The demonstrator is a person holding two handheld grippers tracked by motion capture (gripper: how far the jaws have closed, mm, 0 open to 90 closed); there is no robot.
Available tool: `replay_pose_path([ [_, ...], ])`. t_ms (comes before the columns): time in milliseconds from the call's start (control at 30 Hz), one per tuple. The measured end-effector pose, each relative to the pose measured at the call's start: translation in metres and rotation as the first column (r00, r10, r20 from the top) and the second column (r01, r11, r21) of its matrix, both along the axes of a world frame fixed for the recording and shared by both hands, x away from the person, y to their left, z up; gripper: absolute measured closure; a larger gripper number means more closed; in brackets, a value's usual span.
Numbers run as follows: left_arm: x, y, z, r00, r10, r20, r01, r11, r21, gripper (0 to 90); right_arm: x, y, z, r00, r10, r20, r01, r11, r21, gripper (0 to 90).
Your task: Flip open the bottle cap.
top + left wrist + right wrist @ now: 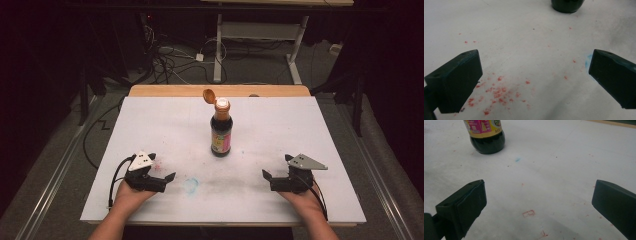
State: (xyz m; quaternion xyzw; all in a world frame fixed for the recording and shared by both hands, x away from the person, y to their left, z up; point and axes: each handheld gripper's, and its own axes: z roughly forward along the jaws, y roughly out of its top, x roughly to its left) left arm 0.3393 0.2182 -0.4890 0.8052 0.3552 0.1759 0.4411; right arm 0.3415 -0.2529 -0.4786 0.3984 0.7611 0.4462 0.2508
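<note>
White sheeting covers the table, smudged grey near the front and flecked with red marks and a pale blue stain. A dark sauce bottle stands upright near the middle of the table, its orange flip cap hinged open and tilted back to the left. The left gripper rests low at the near left, held in the person's left hand, its jaws spread wide over the red specks with nothing between them. The right gripper sits at the near right in the right hand, jaws likewise wide apart and empty, well apart from the bottle
</note>
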Motion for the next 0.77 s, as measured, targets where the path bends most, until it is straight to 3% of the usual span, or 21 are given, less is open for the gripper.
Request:
replay_pose_path([
  [767,0.0014,0.0009,-0.0006,0.9999,0.001,-0.012,-0.001,1.0,-0.01,0.0,-0.0035,0.0012,-0.0007,0.9995,-0.008,0.029,0.009,1.0,-0.011,0.5],
])
